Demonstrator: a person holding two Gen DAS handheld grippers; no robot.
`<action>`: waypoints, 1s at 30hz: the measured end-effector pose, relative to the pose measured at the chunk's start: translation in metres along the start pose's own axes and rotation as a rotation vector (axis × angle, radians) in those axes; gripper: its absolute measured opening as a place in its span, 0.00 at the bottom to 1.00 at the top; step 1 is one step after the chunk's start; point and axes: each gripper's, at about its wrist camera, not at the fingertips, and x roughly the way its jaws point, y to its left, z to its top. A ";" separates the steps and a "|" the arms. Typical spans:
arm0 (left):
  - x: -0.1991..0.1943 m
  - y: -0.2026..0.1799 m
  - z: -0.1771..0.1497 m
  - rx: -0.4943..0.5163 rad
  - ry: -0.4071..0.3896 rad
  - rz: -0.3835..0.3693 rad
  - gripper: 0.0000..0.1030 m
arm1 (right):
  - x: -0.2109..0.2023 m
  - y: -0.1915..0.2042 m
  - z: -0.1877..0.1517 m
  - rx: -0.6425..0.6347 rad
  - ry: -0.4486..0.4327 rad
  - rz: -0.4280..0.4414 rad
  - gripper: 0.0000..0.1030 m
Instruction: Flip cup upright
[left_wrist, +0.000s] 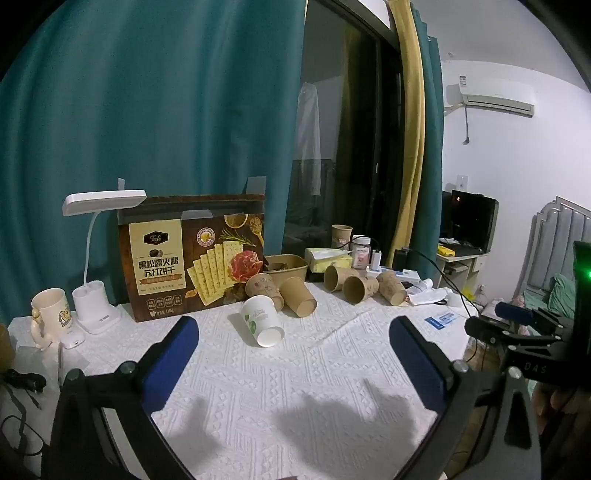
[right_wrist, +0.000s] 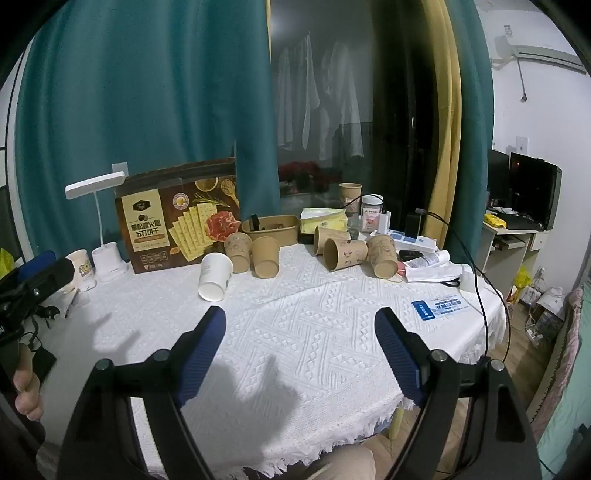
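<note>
The white cup (left_wrist: 261, 322) lies on its side on the bench (left_wrist: 314, 369), just in front of the cracker box (left_wrist: 192, 254); left gripper (left_wrist: 293, 354) and right gripper (right_wrist: 300, 345) hover nearer, jaws apart and empty

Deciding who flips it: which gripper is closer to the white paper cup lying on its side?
Left, slightly, as far as I can judge. The white cup lies just ahead between the open left gripper fingers; from the right gripper it sits farther off, ahead-left.

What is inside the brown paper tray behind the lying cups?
Inside the brown paper tray, something dark stands up at its left end; the wall hides whatever lies lower.
</note>
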 end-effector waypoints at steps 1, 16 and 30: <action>0.000 0.000 0.000 0.000 0.000 0.000 1.00 | 0.000 0.000 0.000 -0.001 0.000 0.000 0.79; 0.004 -0.006 0.003 0.003 0.034 -0.017 1.00 | 0.008 0.007 -0.009 0.009 0.014 0.014 0.79; 0.158 0.022 -0.006 0.004 0.394 -0.060 1.00 | 0.138 -0.050 -0.018 0.110 0.222 0.019 0.79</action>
